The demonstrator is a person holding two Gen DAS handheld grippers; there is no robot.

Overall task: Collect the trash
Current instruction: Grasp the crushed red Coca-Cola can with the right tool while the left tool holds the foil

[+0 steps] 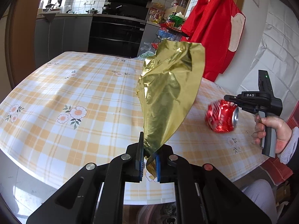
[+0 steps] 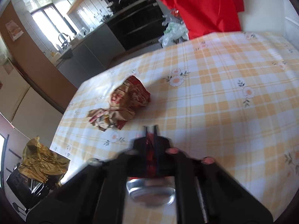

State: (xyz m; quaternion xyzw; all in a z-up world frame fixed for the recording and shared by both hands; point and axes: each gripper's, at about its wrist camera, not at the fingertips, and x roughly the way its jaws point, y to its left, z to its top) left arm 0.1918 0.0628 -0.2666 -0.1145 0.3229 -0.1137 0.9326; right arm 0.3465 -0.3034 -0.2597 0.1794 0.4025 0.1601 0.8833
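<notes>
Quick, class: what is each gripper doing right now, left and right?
Left gripper: closed on the gold foil wrapper.
Right gripper: closed on the crushed red can.

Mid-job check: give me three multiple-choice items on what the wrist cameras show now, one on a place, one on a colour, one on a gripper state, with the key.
1. Where is the crumpled paper wrapper?
A. lying on the checked tablecloth
B. between the left gripper's fingers
C. hanging on the chair

2. What colour is the foil sheet that the left gripper holds?
A. silver
B. gold
C. blue

3. How does the right gripper stand?
A. wide open over bare cloth
B. shut on the crushed red can
C. shut on the foil sheet

Key:
1 A: the right wrist view shows the wrapper flat on the cloth, apart from both grippers.
2 B: the left wrist view shows shiny gold foil rising from between the blue pads.
3 B: red metal fills the narrow gap between its fingers, and the can's silver end shows below.
</notes>
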